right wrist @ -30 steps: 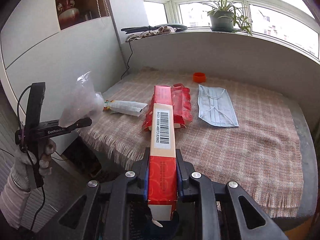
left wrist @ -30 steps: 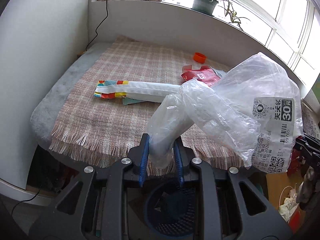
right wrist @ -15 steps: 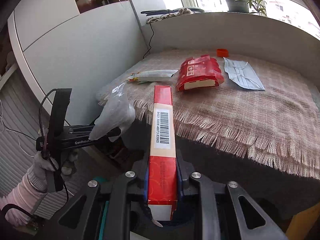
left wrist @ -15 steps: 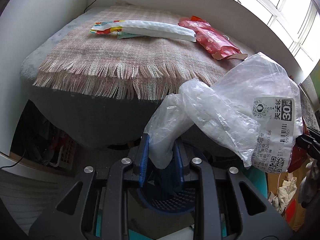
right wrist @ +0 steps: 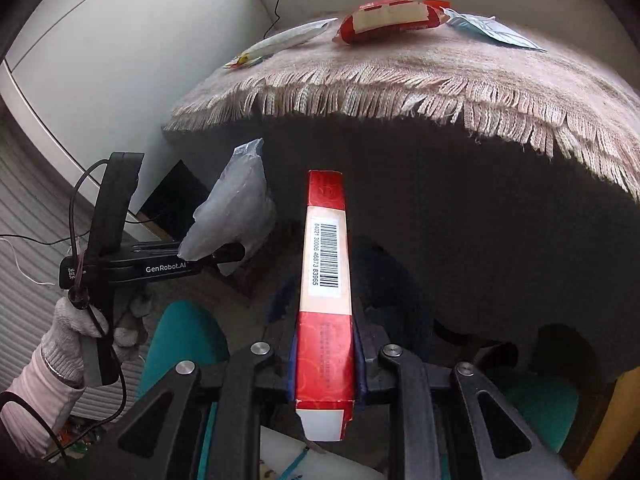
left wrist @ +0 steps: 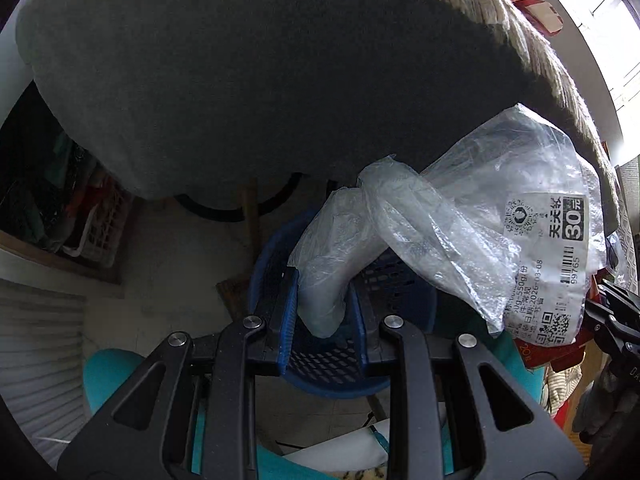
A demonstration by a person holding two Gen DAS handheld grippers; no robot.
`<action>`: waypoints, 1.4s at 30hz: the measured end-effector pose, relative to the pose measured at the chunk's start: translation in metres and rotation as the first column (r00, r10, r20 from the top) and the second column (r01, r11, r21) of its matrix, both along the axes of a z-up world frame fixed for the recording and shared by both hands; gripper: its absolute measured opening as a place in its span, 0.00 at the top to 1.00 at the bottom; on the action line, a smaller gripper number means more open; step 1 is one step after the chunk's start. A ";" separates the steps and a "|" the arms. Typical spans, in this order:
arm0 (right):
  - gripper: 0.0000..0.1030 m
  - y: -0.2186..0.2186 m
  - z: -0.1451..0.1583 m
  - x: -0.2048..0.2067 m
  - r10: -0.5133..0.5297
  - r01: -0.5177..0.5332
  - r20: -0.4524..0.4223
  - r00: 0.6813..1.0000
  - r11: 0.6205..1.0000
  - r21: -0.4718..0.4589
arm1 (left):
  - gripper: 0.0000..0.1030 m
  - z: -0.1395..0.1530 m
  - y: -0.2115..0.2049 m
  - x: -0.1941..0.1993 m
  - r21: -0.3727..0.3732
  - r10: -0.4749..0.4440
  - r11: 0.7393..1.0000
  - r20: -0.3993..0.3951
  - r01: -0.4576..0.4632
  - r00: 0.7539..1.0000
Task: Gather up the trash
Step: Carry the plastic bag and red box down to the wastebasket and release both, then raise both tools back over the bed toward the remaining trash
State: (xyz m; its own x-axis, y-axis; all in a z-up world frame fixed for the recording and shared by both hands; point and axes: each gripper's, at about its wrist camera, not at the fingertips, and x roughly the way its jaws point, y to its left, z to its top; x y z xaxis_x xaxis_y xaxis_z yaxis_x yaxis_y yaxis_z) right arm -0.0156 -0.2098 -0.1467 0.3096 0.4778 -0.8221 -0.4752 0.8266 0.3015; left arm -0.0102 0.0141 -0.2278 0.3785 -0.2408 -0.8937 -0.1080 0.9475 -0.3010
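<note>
Over the blue basket (left wrist: 320,364) on the floor, the left claw (left wrist: 322,300) is clamped on the twisted neck of a clear plastic bag (left wrist: 452,236), whose loose, labelled end balloons up and to the right of the basket's rim. The right claw (right wrist: 324,344) is pinched shut on the lower part of a long red box (right wrist: 325,264), which stands out stiffly along the fingers, its barcode side up, above the same dim basket. The bag looks nearly weightless, soft and slippery; to my eye it may cling or drift on release, so the bunched neck is the sensible place to hold it. The box looks light and rigid, thin card that could crush if squeezed hard across its narrow faces. Above and beyond the basket, on the fringed cloth (right wrist: 400,80) over the table, a red packet (right wrist: 384,20), a white wrapper (right wrist: 288,38) and a face mask (right wrist: 488,30) lie uncollected. A gloved hand (right wrist: 86,332) grips the left claw's handle.
</note>
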 end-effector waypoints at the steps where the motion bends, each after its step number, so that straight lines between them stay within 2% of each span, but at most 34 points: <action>1: 0.81 0.000 -0.006 0.001 -0.002 0.002 -0.010 1.000 1.000 -0.009 | 0.77 -0.006 -0.001 0.000 0.003 0.001 1.000 -0.015 -0.001 1.000; 9: 0.80 0.000 -0.047 0.006 -0.027 0.022 -0.079 0.997 0.997 -0.069 | 0.77 -0.047 -0.003 0.001 -0.013 0.009 1.000 -0.125 -0.011 0.992; 18: 0.78 0.004 -0.077 0.021 -0.052 0.039 -0.131 0.990 0.994 -0.098 | 0.77 -0.065 -0.001 0.006 -0.004 -0.007 1.000 -0.183 0.006 0.983; 21: 0.77 0.008 -0.078 0.024 -0.055 0.041 -0.137 0.989 0.994 -0.104 | 0.77 -0.069 -0.007 0.011 0.007 -0.011 1.000 -0.183 0.012 0.983; 26: 0.74 0.010 -0.080 0.024 -0.062 0.047 -0.135 0.989 0.993 -0.111 | 0.68 -0.069 -0.011 0.014 0.008 -0.009 1.000 -0.185 0.011 0.983; 28: 0.73 0.010 -0.079 0.026 -0.064 0.050 -0.134 0.989 0.993 -0.111 | 0.58 -0.069 -0.011 0.015 0.008 -0.010 1.000 -0.187 0.011 0.982; 29: 0.71 0.008 -0.080 0.026 -0.067 0.052 -0.133 0.989 0.992 -0.112 | 0.52 -0.068 -0.011 0.016 0.010 -0.009 1.000 -0.185 0.011 0.983; 30: 0.69 0.008 -0.080 0.027 -0.070 0.055 -0.133 0.989 0.992 -0.113 | 0.51 -0.067 -0.012 0.016 0.011 -0.010 1.000 -0.180 0.012 0.984; 34: 0.50 0.006 -0.081 0.027 -0.081 0.067 -0.125 0.989 0.991 -0.116 | 0.51 -0.062 -0.016 0.016 0.022 -0.018 1.000 -0.176 0.022 0.984; 38: 0.45 0.006 -0.080 0.026 -0.084 0.069 -0.123 0.989 0.990 -0.123 | 0.51 -0.062 -0.017 0.017 0.022 -0.018 1.000 -0.177 0.023 0.984; 42: 0.44 0.005 -0.078 0.026 -0.091 0.076 -0.117 0.989 0.990 -0.121 | 0.51 -0.060 -0.017 0.017 0.033 -0.015 0.999 -0.165 0.021 0.986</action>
State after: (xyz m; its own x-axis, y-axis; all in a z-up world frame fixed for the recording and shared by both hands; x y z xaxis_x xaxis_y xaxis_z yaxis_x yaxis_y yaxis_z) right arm 0.0102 -0.2051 -0.2251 0.2382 0.3534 -0.9046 -0.3688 0.8946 0.2524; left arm 0.0070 -0.0031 -0.2877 0.2218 -0.2141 -0.9513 -0.1364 0.9592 -0.2477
